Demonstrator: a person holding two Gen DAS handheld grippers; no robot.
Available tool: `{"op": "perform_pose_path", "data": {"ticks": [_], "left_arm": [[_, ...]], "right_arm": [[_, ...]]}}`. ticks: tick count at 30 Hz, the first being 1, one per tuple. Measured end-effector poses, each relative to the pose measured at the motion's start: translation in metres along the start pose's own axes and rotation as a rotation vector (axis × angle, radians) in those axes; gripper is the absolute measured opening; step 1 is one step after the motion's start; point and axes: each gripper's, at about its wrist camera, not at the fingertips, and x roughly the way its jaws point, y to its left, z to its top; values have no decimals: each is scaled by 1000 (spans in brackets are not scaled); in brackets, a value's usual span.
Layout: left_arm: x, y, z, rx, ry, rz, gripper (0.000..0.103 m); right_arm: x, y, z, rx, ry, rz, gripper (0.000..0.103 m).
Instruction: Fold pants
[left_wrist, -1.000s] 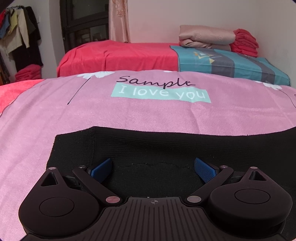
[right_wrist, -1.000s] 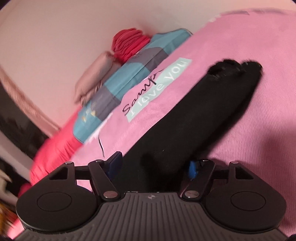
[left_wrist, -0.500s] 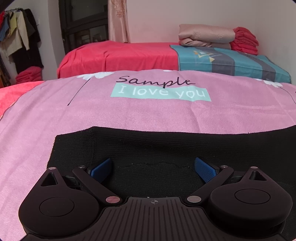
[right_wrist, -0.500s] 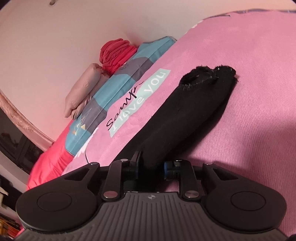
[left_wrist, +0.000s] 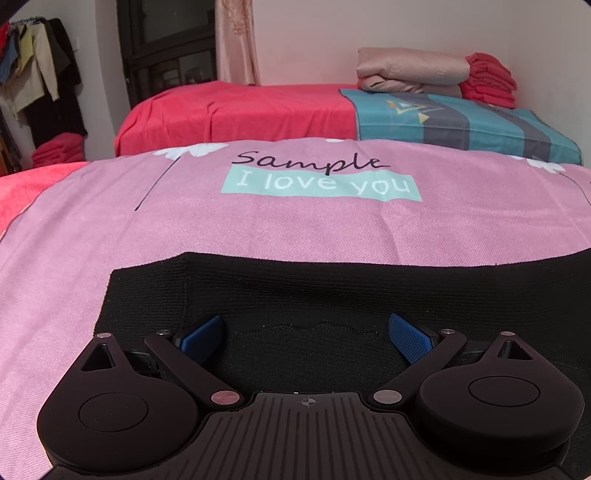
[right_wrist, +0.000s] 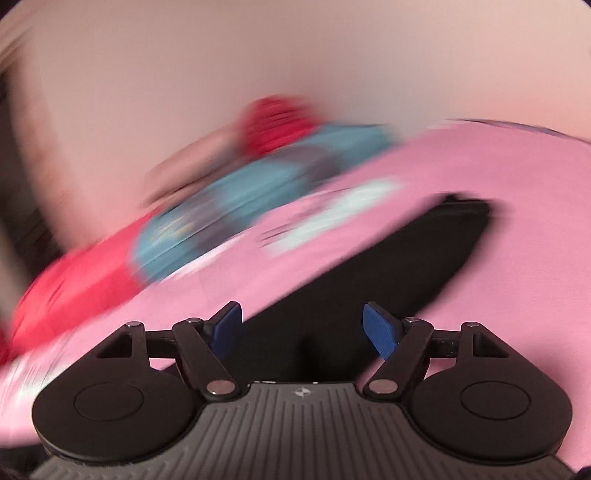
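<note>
From my left wrist, my left jaws (left_wrist: 306, 334) stand released over the black pants (left_wrist: 332, 291) lying flat on the pink sheet (left_wrist: 295, 229). From my right wrist, blurred, my right jaws (right_wrist: 303, 328) gape wide, the pants' leg (right_wrist: 388, 266) stretching away between them.

left wrist: low, level | right wrist: tilted, blurred | shared: pants (left_wrist: 332, 291)

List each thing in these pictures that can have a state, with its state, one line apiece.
left gripper: open, over the waistband end.
right gripper: open, holding nothing.
black pants: lying flat on the pink sheet.
beige quilt: folded.
red blankets: folded, stacked.
</note>
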Motion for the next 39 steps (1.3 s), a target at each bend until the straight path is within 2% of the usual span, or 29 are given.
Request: {"op": "perform_pose_path", "data": {"ticks": [4,6,7,9,10,11,12,14,15,16,17,18,20,22,23,24,25,28,30,32,34,37,39], "left_arm": [[0,0,0,-1,0,2,103],[0,0,0,-1,0,2,103],[0,0,0,-1,0,2,103],[0,0,0,-1,0,2,103],[0,0,0,-1,0,2,103],[0,0,0,-1,0,2,103],[0,0,0,-2,0,1,103],[-1,1,0,-9,-2,-7,103],[-3,2,1,-13,-8,-15,103],[-7,4,1,-20,-20,-25,103],[-13,7,2,-36,-40,-37,103],[-21,9,3,-50,-68,-50,103],[-39,5,4,-41,-123,-79,103],[-52,-8,10,-7,-145,-91,103],[-55,-17,13,21,-144,-102,103],[-58,-27,15,48,-139,-115,103],[-59,-36,16,66,-132,-124,103],[-56,-60,16,84,-105,-158,103],[-44,-70,15,62,-62,-192,103],[-23,-74,9,22,13,-231,103],[-3,-77,-2,7,73,-211,103],[-6,-82,-6,55,45,-186,103],[-4,-84,-8,63,46,-179,103]], "right_arm": [[10,86,-33,-255,170,399,74],[26,114,-46,-324,282,539,74],[39,123,-51,-332,347,575,71],[69,124,-55,-322,425,550,60],[83,117,-52,-293,438,523,47],[95,102,-44,-224,436,519,18],[104,84,-34,-133,442,484,1],[109,44,-15,25,390,405,0],[107,24,-4,54,330,363,3],[102,6,4,51,259,273,8],[97,-12,12,46,202,160,26],[94,-33,19,69,167,114,22],[81,-73,34,202,151,78,23],[57,-98,43,273,96,10,52],[44,-105,45,281,71,-28,74],[32,-109,46,288,55,-46,76],[23,-114,47,295,67,-55,76],[12,-127,44,374,187,-51,77],[20,-134,40,429,285,3,83],[38,-128,34,432,368,53,84],[41,-121,35,389,345,73,86],[57,-114,39,372,335,101,91],[62,-109,43,347,315,146,98]]}}
